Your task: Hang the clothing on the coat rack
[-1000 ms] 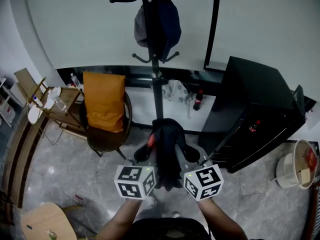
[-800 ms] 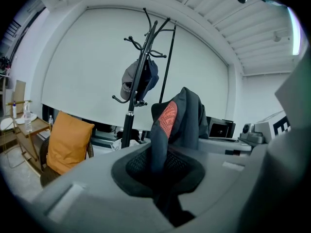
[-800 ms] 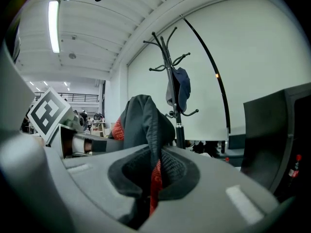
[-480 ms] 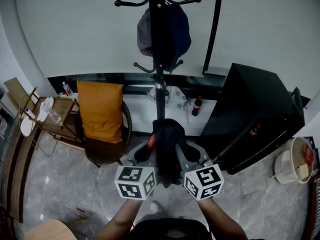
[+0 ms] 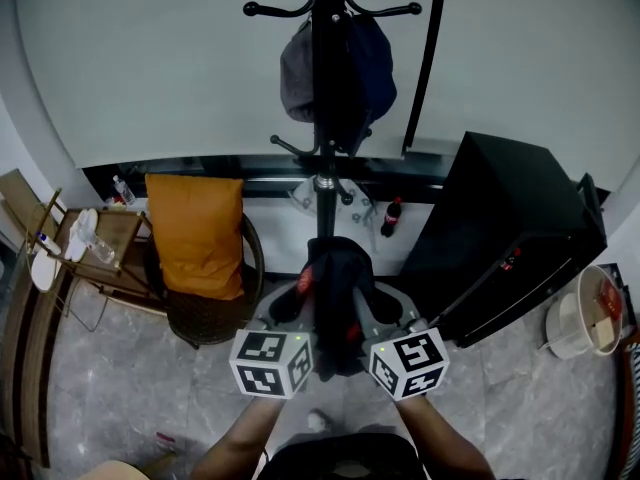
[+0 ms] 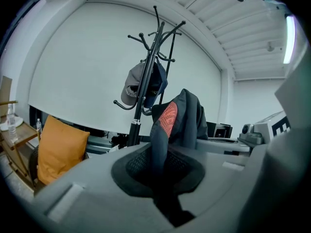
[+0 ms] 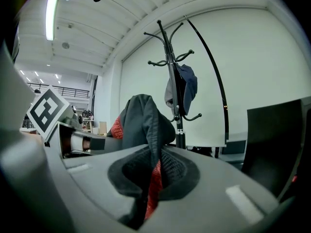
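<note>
Both grippers are clamped on the garment (image 5: 336, 273). The left gripper (image 6: 160, 178) pinches a dark fold below a red patch, and the right gripper (image 7: 151, 181) pinches a fold with red showing between its jaws. The garment is bunched between them, near the person and low. The rack (image 5: 328, 138) stands farther off, straight ahead. A cap (image 5: 340, 68) hangs on it under the top hooks (image 5: 270, 10), which look free on both sides.

The step in hand seems to be carrying the garment to the rack. To do it well, both grips should hold firm while the bundle is raised above the chosen hook, since it now sits well below the top arms. A collar or loop should be spread between the grippers, so that an opening rather than a wad of cloth meets the hook. A free hook away from the cap looks the safer choice. The approach should pass between the chair (image 5: 205, 258) on the left and the cabinet (image 5: 510, 228) on the right. Release should wait until the hook bears the weight.
</note>
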The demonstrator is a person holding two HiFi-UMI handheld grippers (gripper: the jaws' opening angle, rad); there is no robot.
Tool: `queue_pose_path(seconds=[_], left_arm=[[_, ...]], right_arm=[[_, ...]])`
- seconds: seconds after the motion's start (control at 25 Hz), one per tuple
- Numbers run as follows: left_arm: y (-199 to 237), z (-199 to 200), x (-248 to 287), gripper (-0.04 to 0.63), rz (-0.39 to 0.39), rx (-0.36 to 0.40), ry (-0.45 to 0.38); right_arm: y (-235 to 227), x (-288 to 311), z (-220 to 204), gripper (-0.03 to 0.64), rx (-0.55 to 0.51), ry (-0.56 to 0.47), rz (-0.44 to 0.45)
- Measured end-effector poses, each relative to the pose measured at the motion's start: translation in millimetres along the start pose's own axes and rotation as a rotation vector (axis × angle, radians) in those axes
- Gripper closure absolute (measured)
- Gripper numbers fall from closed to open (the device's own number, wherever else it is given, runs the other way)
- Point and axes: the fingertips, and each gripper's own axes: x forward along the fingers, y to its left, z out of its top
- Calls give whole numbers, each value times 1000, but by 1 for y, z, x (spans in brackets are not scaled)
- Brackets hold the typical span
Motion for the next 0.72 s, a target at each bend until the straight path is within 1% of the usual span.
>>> queue_pose_path(seconds=[0.36, 0.72], left_arm=[[8, 7, 7, 560, -13, 11, -3], [1, 12, 32, 560, -3, 21, -12]], right_arm=[[-2, 11, 5, 597, -6, -15, -15], [-28, 19, 9, 597, -13, -33, -10]])
